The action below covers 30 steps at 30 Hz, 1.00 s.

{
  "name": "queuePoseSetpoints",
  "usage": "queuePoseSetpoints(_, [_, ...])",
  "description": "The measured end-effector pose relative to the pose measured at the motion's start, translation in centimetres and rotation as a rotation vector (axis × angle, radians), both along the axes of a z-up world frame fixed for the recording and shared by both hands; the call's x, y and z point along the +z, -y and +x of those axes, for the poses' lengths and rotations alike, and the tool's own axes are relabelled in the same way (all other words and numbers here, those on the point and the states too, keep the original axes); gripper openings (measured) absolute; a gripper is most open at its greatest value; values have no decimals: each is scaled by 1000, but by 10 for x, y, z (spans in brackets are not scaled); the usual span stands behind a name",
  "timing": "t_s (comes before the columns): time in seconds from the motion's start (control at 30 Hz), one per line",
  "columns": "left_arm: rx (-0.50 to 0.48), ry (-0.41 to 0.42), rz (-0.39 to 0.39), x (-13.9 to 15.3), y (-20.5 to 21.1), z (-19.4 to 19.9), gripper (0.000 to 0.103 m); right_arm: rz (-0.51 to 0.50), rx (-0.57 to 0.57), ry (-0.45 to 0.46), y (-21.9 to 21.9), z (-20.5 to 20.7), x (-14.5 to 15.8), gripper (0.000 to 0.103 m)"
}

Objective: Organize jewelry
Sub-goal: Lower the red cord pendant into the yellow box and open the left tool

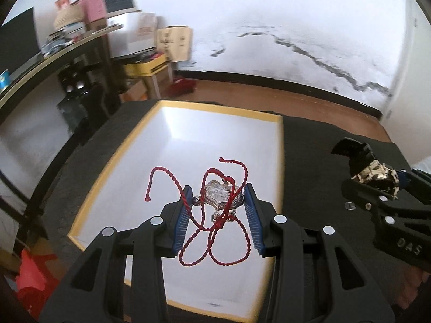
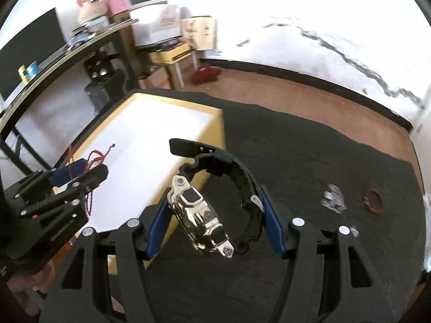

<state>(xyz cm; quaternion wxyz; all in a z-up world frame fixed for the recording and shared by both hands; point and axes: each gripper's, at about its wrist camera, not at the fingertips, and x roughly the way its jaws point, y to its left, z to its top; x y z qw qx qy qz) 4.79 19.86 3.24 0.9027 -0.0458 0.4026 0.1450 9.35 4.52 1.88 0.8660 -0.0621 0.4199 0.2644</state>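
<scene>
**Pendant and watch both held over the worktop**

The left gripper [image 1: 219, 210] has its blue ribbed fingers [image 1: 183, 218] closed against the sides of a silver heart-shaped pendant [image 1: 219, 196]. The pendant's twisted red cord [image 1: 229, 242] hangs in loose loops between and below the fingers. All this sits above the white interior of a shallow yellow-rimmed tray [image 1: 113, 158], which rests on a dark grey mat [image 2: 309, 161] covering the worktop.

The right gripper [image 2: 215, 218] grips a chunky watch with a shiny gold case and black strap [image 2: 200, 220], the blue fingers [image 2: 272, 223] pressing on case and strap. It is held over the mat just beside the tray's right edge. Further right on the mat lie a small silver piece [image 2: 334, 199], blurred, and a small red ring-shaped band [image 2: 373, 200], close together.
</scene>
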Motion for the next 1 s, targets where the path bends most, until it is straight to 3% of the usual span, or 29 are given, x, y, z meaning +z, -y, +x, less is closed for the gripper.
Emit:
queuePoseSetpoints(0.3, [74,-79,-6,-37,-60,15,39,-27,70,22,-64,-4,-8,61])
queuePoseSetpoints(0.6, [105,-190,-14,-74,-74,41,39,-29,71,7,-65,2,-17,61])
queuePoseSetpoints(1.0, [107,-202,-12,-77,-78,44,39,1,69,10,-57,-1,-13,61])
